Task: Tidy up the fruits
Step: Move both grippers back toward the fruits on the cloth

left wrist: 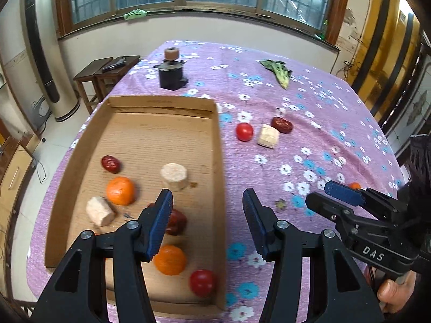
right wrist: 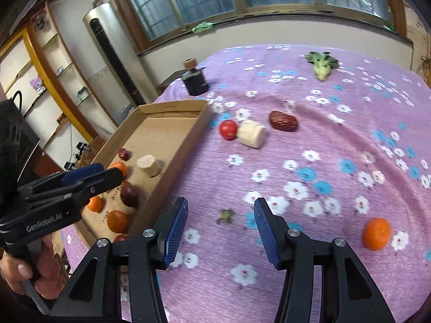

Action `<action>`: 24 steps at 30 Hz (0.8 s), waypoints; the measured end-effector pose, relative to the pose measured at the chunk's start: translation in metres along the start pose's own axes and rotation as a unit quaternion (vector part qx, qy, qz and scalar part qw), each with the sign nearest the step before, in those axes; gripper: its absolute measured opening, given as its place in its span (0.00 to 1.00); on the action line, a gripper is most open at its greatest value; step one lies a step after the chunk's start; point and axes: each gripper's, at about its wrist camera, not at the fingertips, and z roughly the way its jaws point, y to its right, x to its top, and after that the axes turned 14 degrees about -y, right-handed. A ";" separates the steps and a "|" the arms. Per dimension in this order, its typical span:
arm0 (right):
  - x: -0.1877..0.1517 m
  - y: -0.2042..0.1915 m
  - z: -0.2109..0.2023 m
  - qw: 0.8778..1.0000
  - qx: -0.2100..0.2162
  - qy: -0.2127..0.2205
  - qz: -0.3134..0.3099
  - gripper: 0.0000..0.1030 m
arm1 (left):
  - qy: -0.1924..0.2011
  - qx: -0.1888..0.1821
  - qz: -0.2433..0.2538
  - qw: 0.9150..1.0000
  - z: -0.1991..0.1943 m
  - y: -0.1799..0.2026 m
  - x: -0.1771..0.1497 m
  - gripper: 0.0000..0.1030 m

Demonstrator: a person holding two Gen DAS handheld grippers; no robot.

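A cardboard tray (left wrist: 161,102) (right wrist: 172,107) lies on the purple flowered cloth. It holds several pieces: oranges (left wrist: 120,190), red dates (left wrist: 110,163), a tomato (left wrist: 202,282) and pale cylinder chunks (left wrist: 173,176). Loose on the cloth beyond it are a tomato (left wrist: 244,132) (right wrist: 228,129), a pale chunk (left wrist: 268,136) (right wrist: 252,133) and a red date (left wrist: 281,125) (right wrist: 283,121). An orange (right wrist: 376,233) lies at the right. My left gripper (left wrist: 208,192) hangs open and empty above the tray's right wall. My right gripper (right wrist: 221,202) is open and empty over bare cloth.
A black cylinder with a cork roller on top (left wrist: 172,76) stands past the tray. A leafy green vegetable (left wrist: 277,72) (right wrist: 322,64) lies at the far side. A small green stem scrap (right wrist: 226,215) rests near my right gripper. Wooden stools (left wrist: 107,72) stand off the table's left edge.
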 end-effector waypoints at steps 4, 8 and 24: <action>0.000 0.013 -0.003 1.000 -0.005 0.001 0.012 0.51 | -0.003 -0.005 0.007 1.000 0.003 0.011 0.000 0.51; 0.001 0.022 -0.003 1.000 -0.009 0.001 0.018 0.51 | -0.011 -0.012 0.015 1.000 0.009 0.022 0.002 0.51; 0.056 0.051 0.022 0.999 -0.028 0.003 0.029 0.51 | -0.048 -0.049 0.023 0.997 0.043 0.045 0.016 0.51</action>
